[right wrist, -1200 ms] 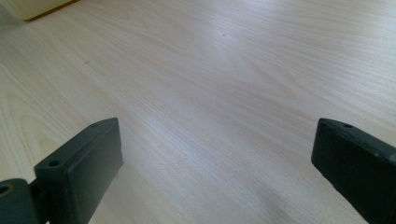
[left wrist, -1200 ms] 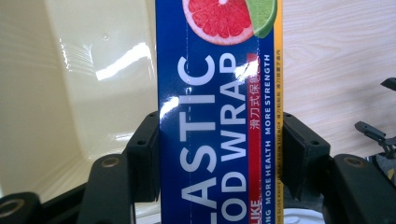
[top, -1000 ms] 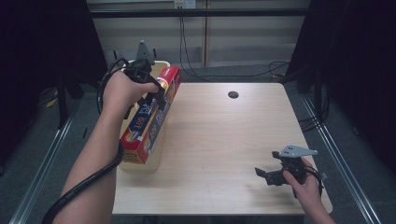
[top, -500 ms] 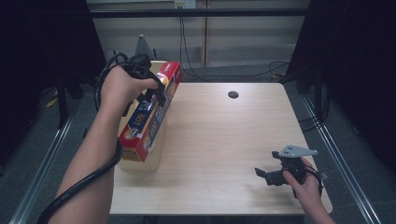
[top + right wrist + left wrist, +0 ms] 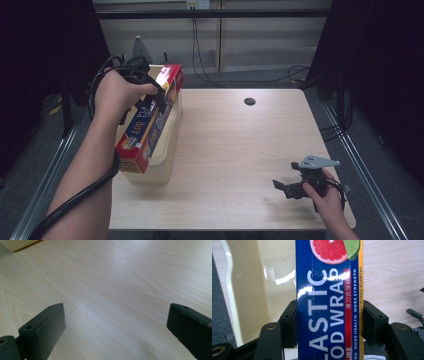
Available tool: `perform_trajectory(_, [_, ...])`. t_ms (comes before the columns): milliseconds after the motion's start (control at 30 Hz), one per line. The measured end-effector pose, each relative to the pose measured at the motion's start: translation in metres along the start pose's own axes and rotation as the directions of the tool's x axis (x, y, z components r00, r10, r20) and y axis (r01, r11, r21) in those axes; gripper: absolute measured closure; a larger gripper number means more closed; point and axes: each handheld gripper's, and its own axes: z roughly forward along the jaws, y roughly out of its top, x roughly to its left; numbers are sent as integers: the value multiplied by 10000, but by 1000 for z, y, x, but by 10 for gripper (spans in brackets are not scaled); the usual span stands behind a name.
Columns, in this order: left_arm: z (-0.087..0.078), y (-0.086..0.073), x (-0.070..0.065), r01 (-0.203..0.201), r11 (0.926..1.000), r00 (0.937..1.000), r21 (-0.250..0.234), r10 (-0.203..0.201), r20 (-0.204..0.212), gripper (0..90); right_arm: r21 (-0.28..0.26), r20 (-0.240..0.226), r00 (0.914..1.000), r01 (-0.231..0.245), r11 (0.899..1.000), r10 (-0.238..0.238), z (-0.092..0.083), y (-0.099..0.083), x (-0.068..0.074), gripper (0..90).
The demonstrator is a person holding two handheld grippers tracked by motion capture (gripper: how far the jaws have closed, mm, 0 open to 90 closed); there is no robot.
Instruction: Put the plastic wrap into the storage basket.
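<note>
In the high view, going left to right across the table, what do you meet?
Left hand-held gripper clamped on the plastic wrap box over the cream bin → dark round hole in the table → right hand-held gripper, jaws open.

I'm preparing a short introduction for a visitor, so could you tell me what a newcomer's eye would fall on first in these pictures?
First, the bright red and blue plastic wrap box, clamped between the left gripper and held tilted over the cream bin at the table's left edge. Next, the right gripper, jaws wide open and holding nothing, low over the bare wooden table near its right front corner.
</note>
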Motion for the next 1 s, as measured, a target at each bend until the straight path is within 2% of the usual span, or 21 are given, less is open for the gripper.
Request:
perform_trajectory(500, [2,-7,20,355,9994,9993,-40,-356,-127,410,75,-36,10000,22,10000,-21,1,0,1,20])
perform_trajectory(633, [8,-8,22,386,9993,9989,-4,-386,-269,410,47,-30,10000,66,10000,-66,1,0,1,20])
perform_trajectory(1000, [29,-12,33,574,9981,9979,209,-568,-311,409,69,-35,10000,80,9999,-80,1,0,1,20])
